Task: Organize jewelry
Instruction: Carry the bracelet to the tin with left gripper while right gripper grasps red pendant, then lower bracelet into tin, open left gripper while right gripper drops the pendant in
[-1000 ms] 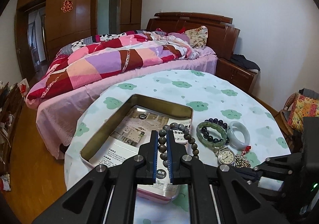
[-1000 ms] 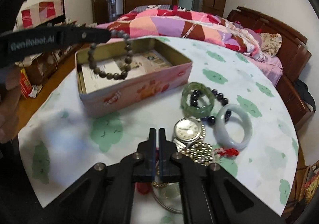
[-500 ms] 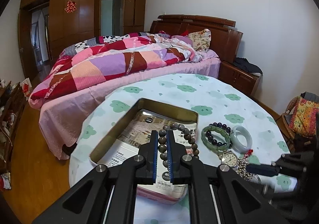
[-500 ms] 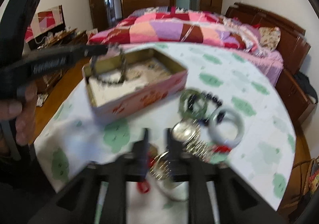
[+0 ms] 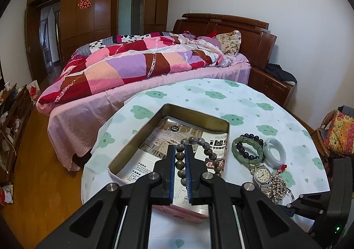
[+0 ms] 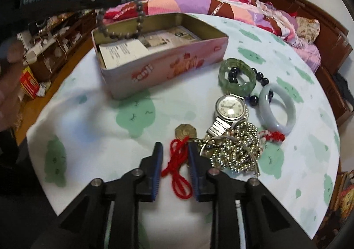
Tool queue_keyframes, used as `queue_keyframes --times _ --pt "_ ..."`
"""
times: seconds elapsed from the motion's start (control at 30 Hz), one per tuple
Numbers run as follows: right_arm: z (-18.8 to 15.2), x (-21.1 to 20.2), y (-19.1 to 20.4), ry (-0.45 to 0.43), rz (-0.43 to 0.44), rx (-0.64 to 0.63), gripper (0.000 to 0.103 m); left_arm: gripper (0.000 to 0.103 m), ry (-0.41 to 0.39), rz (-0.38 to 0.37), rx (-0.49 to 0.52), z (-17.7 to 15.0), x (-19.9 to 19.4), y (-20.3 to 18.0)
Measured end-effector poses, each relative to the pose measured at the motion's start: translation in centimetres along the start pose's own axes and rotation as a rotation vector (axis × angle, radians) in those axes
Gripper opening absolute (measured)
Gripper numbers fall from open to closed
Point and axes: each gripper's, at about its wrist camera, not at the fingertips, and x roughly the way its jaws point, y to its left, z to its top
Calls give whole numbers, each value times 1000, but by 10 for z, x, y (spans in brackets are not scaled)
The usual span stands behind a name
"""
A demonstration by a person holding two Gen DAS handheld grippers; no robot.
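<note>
My left gripper is shut on a brown bead bracelet, which hangs over the open pink tin. In the right wrist view the same bracelet dangles above the tin's far-left corner. My right gripper points down at the table. Its jaws are closing, with a red cord lying between them and the pads still apart from it. The cord is tied to a brass coin pendant. To the right lie a silver bead chain and a watch.
A green bracelet, dark beads and a pale jade bangle lie right of the tin on the round cloud-print table. A person's hand shows at the left. The bed stands beyond the table.
My right gripper opened from shut and dropped lower, so the red cord now lies between its jaws. The left gripper kept the bead bracelet over the tin.
</note>
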Motion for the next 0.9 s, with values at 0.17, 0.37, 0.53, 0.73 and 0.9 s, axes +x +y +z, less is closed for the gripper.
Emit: queue_keyframes --times 0.17,0.37,0.53,0.73,0.9 --pt "0 -13 -5 -46 7 19 5 7 -8 2 -2 2 0 5" --pt "21 -37 -14 -138 -1 37 4 7 -16 4 -17 6 -1 11" --pt "45 -49 -19 -183 5 36 4 7 -25 0 -27 12 -3 16" --pt "83 -60 -21 -244 -9 8 4 7 -22 -21 -37 20 3 23" --pt "113 -56 -22 -283 -10 -1 4 7 3 -25 -33 29 21 30"
